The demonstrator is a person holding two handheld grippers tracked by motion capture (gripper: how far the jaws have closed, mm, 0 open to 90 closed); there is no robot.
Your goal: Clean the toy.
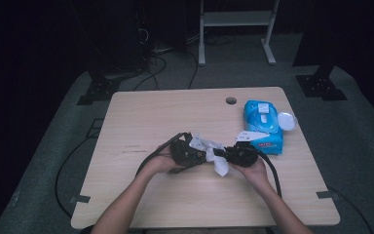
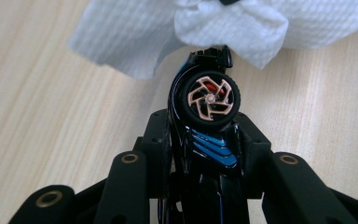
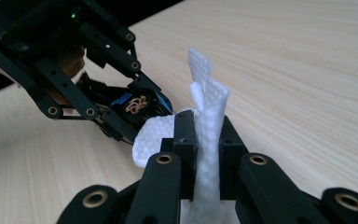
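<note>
While both hands meet above the pale wooden counter (image 1: 141,122), we see the left tool (image 2: 205,140) clamped on a small black toy car with blue stripes (image 2: 205,121), and the right tool (image 3: 208,140) pinching a white textured wipe (image 3: 208,116) against the car's nose.

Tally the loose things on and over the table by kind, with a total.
Toy car: 1
White wipe: 1
Blue wipes pack: 1
Total: 3
</note>
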